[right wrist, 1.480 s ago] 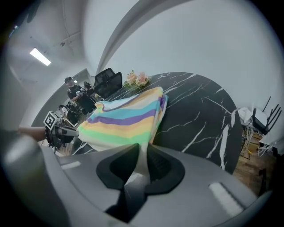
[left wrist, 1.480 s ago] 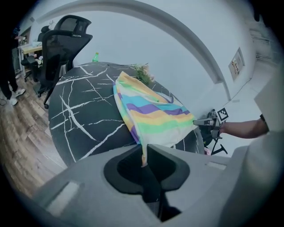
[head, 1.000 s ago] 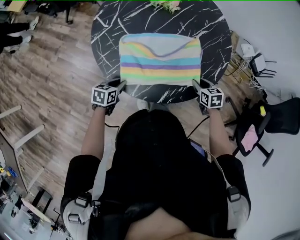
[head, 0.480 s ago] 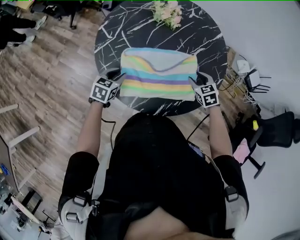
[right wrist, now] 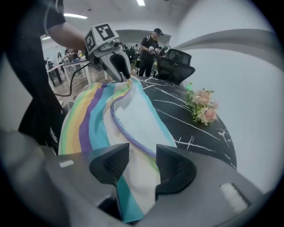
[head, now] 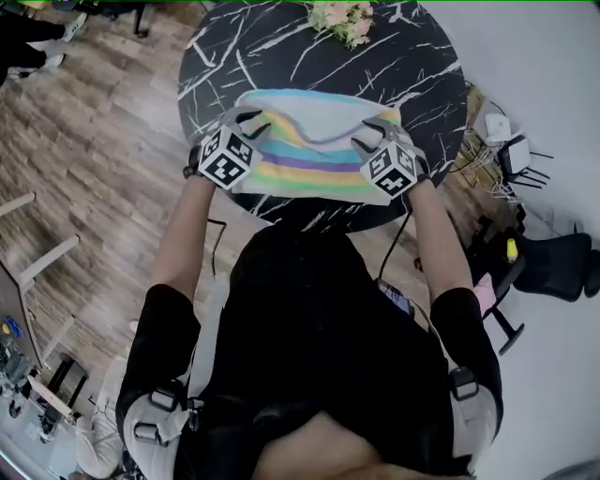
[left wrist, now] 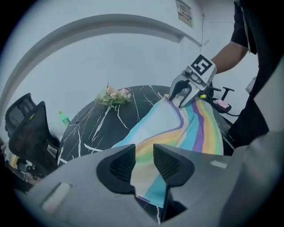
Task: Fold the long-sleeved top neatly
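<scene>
— Wood-plank floor [head: 94, 141] ran round a black, white-veined round worktop [head: 234, 56] in the head view, with a bunch of flowers [head: 342, 17] at its far edge. Where was the long-sleeved top [head: 309, 164]?

— Lying striped across the near half of the worktop. Both bare forearms [head: 178, 234] reached forward, roughly parallel. The left gripper [head: 246, 118] and right gripper [head: 375, 127] sat over the top's left and right sides, tips pointing away and down, marker cubes toward the camera.

— And the left gripper view?

— Its jaws had just been opening a little, yet a lifted fold of the long-sleeved top [left wrist: 195, 128] ran between the pads, filled the gap and was pinched there. Beyond, the right gripper [left wrist: 179, 98] held the opposite corner up off the worktop [left wrist: 88, 126], its wrist bent downward. An office chair [left wrist: 26, 128] and a green bottle [left wrist: 64, 119] showed behind on the left.

— The right gripper view?

— Much the same, mirrored. Its jaws had also just been widening, with the long-sleeved top [right wrist: 97, 119] bunched between them and gripped, its end hanging below. The left gripper [right wrist: 120, 75] across the way pinched its corner clear of the worktop [right wrist: 199, 133], its forearm coming in from the upper left. The flowers [right wrist: 202, 106] lay to the right, and a standing person [right wrist: 148, 46] showed in the background.
</scene>
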Action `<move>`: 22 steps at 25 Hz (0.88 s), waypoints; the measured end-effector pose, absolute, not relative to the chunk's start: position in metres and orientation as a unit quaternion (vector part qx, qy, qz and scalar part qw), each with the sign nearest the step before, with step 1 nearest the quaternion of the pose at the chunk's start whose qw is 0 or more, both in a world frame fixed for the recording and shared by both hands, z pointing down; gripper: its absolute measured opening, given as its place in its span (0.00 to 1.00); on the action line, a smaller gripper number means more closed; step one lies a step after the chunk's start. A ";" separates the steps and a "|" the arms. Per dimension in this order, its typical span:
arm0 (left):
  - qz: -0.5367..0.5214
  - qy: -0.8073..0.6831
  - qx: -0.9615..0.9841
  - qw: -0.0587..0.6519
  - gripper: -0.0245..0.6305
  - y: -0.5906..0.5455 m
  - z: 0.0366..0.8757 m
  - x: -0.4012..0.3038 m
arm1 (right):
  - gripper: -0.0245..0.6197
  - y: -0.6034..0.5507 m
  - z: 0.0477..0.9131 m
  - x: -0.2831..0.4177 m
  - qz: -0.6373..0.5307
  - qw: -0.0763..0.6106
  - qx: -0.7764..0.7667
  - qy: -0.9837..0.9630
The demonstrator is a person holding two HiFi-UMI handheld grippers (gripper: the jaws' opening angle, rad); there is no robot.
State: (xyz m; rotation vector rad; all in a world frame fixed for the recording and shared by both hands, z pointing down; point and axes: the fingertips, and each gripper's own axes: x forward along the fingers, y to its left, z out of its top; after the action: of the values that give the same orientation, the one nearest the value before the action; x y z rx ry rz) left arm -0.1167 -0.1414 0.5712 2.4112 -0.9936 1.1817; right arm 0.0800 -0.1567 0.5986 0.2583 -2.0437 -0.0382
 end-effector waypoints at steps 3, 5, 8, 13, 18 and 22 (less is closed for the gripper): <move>0.451 -0.347 0.813 0.123 0.29 -0.153 0.586 -0.126 | 0.33 -0.160 0.611 0.080 -0.039 0.531 0.073 -0.843; 0.469 -0.353 0.799 0.128 0.30 -0.160 0.596 -0.134 | 0.32 -0.163 0.615 0.077 -0.040 0.532 0.057 -0.844; 0.481 -0.366 0.781 0.160 0.29 -0.167 0.608 -0.145 | 0.07 -0.173 0.610 0.072 -0.006 0.507 0.064 -0.859; 0.465 -0.412 0.758 0.199 0.10 -0.175 0.610 -0.170 | 0.06 -0.200 0.602 0.069 0.031 0.480 0.101 -0.871; 0.430 -0.471 0.734 0.235 0.09 -0.189 0.598 -0.197 | 0.06 -0.232 0.600 0.070 0.039 0.471 0.163 -0.866; 0.377 -0.489 0.738 0.273 0.14 -0.190 0.589 -0.197 | 0.08 -0.240 0.603 0.068 0.044 0.474 0.188 -0.859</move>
State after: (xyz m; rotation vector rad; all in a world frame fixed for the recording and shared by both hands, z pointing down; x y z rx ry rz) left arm -0.1968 -0.1898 0.5888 1.9849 -1.3172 1.0139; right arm 0.0684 -0.2402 0.6032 0.4598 -2.1011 0.1068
